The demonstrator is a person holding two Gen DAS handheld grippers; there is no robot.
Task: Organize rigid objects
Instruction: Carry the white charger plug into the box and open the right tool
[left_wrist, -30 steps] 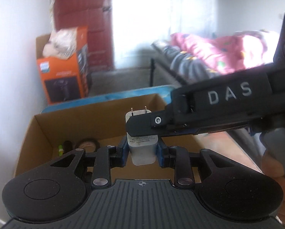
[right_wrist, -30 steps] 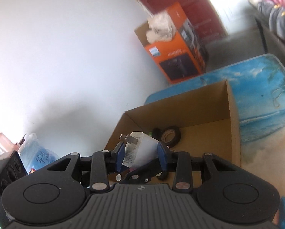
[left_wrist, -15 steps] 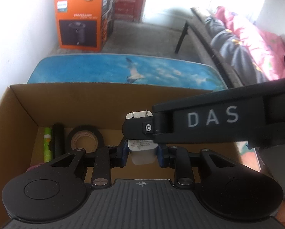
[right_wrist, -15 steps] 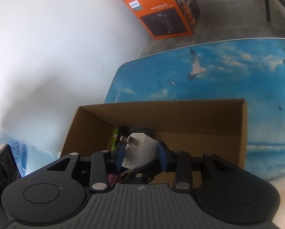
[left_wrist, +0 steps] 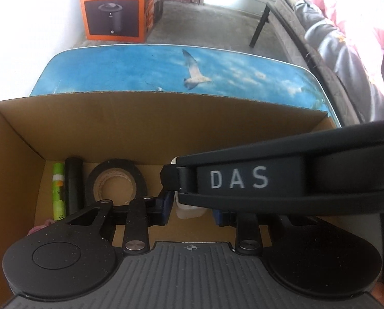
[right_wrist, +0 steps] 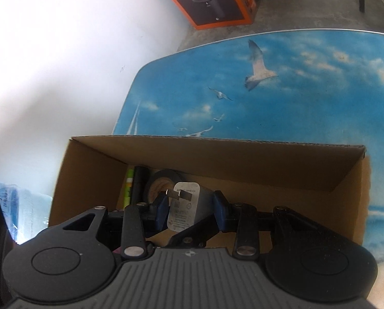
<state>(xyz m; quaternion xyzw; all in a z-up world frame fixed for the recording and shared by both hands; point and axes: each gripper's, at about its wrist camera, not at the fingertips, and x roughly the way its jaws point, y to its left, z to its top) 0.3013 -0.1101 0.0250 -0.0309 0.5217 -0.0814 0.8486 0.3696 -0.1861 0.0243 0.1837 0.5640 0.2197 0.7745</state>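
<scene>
claw [right_wrist: 189, 206] gripping charger [right_wrist: 184, 207] (seemingly), over box [right_wrist: 217, 154]

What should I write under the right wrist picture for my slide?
Both grippers hold a white plug charger over a cardboard box with a tape roll inside.

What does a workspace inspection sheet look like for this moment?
Surface: beach-print table, cardboard box on it.
Job's things: white charger held above the box floor; tape roll, green tube, black cylinder inside.
Clutter: pink item in box corner.
Grippers: right gripper shut on charger; left gripper flanks its lower end, jaws just eased open, contact unclear.
Cables: nothing seen.
Surroundings: orange carton, white wall, bed.
</scene>
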